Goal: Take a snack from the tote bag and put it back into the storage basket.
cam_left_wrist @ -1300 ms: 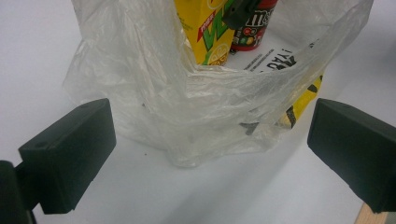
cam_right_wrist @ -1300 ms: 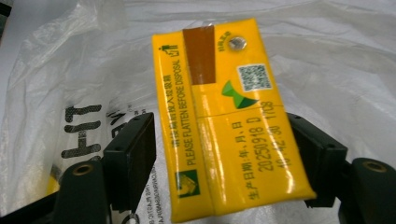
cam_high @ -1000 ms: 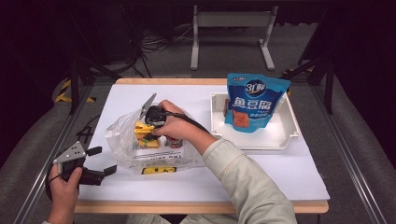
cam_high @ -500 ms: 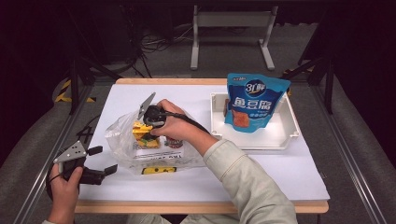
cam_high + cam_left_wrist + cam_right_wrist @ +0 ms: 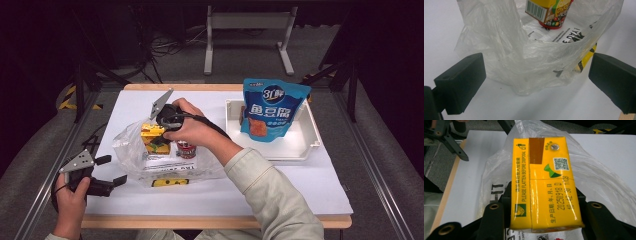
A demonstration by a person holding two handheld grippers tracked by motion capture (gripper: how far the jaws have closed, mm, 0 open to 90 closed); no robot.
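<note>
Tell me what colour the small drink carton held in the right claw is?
Bright yellow, with a brown strip on top; the small rectangular drink carton shows best in the right gripper view.

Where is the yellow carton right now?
High view, left of centre: the yellow carton sits between the right gripper's jaws at the plastic bag's mouth.

So the plastic bag (image 5: 150,157) sits left of centre on the worktop (image 5: 280,185), drink carton (image 5: 152,137) and can (image 5: 186,148) inside it. Tray (image 5: 305,145) is off right, snack pouch (image 5: 272,112) standing in it.
</note>
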